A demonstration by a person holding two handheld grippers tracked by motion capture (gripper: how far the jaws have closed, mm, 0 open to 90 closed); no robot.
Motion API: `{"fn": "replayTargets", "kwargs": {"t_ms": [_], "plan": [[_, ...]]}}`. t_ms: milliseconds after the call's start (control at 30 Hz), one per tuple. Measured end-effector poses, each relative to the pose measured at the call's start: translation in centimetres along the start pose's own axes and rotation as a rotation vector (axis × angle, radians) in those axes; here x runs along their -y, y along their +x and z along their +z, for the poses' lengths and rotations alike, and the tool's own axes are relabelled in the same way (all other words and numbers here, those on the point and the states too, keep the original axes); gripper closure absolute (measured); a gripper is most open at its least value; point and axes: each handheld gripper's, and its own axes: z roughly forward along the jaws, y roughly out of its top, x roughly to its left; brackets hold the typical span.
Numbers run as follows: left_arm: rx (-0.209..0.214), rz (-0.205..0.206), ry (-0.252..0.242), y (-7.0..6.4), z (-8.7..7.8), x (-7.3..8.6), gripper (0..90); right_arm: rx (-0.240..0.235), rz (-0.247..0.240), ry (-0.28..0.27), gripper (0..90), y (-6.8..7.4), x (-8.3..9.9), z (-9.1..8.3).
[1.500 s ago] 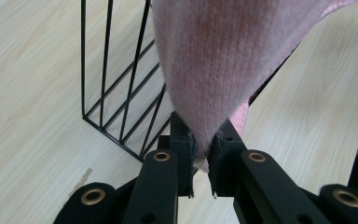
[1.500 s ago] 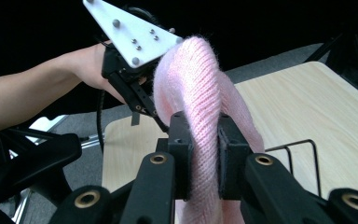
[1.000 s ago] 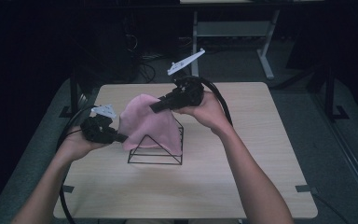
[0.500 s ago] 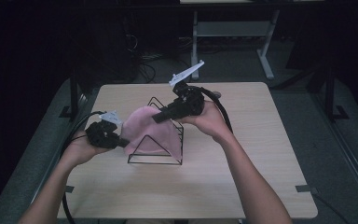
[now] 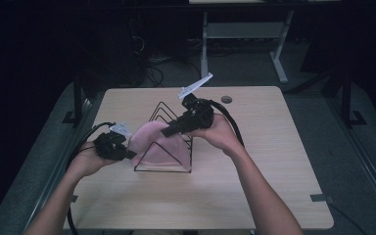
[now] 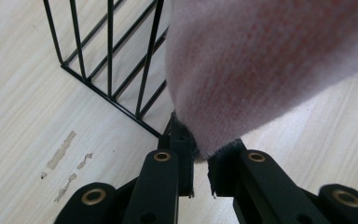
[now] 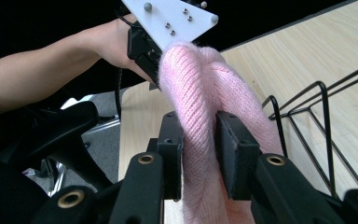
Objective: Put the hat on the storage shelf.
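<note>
Pink knitted cloth (image 5: pixel 157 146): soft ribbed fabric, draped over the front of a black wire rack (image 5: pixel 164 142) at the middle of the bench (image 5: pixel 274 161). It hangs against the rack's triangular front frame and is gathered into a thick fold along its upper edge.

Right claw (image 5: pixel 169 131): set on the cloth's upper fold from the right side, above the rack. In the right gripper view the jaws stand on either side of the bunched fold (image 7: pixel 200 112), pressing it between their pads.

Left claw (image 5: pixel 129 154): at the cloth's lower left edge, just beside the rack's front left corner. In the left gripper view the jaws are closed narrow on the hem of the cloth (image 6: pixel 242 70), which rises away from them; the rack's wires (image 6: pixel 112 60) stand just beyond, on the bench.

Wire rack: black, open frame, resting flat on the pale wooden bench top.

Bench: light wood grain, a round grommet (image 5: pixel 226 99) near its far edge.
</note>
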Motion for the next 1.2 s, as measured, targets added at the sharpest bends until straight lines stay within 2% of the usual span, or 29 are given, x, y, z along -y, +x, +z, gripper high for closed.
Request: {"fn": "replayTargets", "kwargs": {"t_ms": [400,567,833,1033,1100,1200], "plan": [[0.004,0.001,0.045,0.0,1.5,0.4,82.2,-0.001,0.014,0.043,67.7,-0.3,1.1,0.9],[0.005,0.007,0.071,0.2,1.9,0.5,82.2,0.002,0.012,0.033,66.2,-0.3,1.5,1.0],[0.001,0.011,0.091,0.3,2.5,0.6,82.5,0.009,-0.006,0.039,79.5,-0.2,2.3,1.0],[0.013,-0.014,0.082,0.7,2.7,1.4,82.5,-0.004,-0.001,0.041,80.3,-0.3,2.6,1.5],[0.016,-0.019,0.08,0.6,2.8,1.5,82.5,-0.008,-0.004,0.037,79.3,-0.4,2.7,1.7],[0.014,-0.025,0.081,0.5,2.6,1.5,81.6,-0.013,0.001,0.028,67.5,-0.3,2.8,1.5]]}}
